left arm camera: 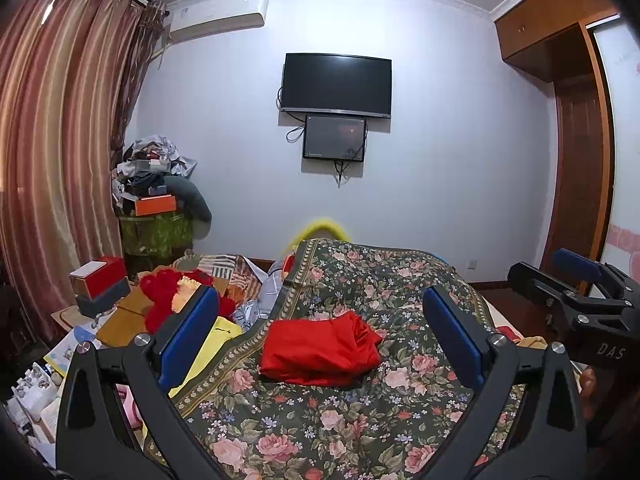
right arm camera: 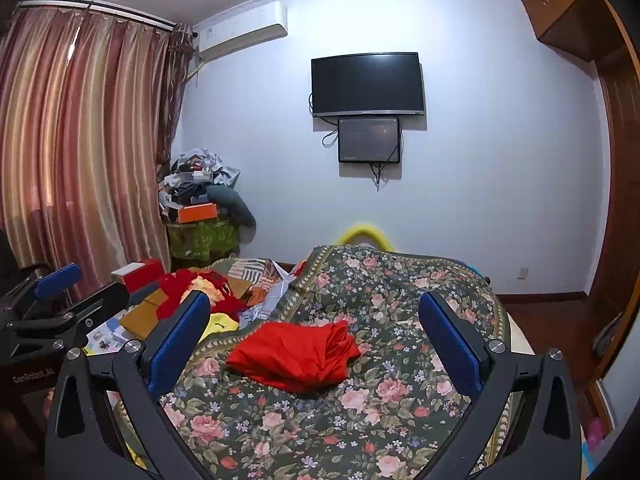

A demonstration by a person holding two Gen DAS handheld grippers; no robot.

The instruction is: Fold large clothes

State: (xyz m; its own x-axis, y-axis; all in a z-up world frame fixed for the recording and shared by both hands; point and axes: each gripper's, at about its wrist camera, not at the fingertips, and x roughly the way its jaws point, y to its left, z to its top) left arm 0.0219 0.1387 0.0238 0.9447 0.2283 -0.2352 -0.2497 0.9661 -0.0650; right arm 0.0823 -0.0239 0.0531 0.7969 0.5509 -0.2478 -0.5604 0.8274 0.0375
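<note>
A red garment point(left arm camera: 320, 350) lies folded into a compact bundle on the dark floral bedspread point(left arm camera: 360, 420); it also shows in the right wrist view point(right arm camera: 294, 354). My left gripper point(left arm camera: 320, 320) is open and empty, held above and short of the bundle, which sits between its blue pads point(left arm camera: 188, 332). My right gripper point(right arm camera: 316, 320) is also open and empty, with the bundle just left of its centre line. The right gripper shows at the right edge of the left wrist view point(left arm camera: 576, 284), and the left gripper at the left edge of the right wrist view point(right arm camera: 56, 300).
Loose clothes, a yellow garment point(left arm camera: 208, 344), red fluffy fabric point(left arm camera: 168, 292) and boxes point(left arm camera: 100, 280) crowd the bed's left side. A heap of items point(left arm camera: 156, 184) stands by the curtain point(left arm camera: 48, 140). A TV point(left arm camera: 336, 84) hangs on the far wall. A wooden wardrobe point(left arm camera: 576, 120) is at right.
</note>
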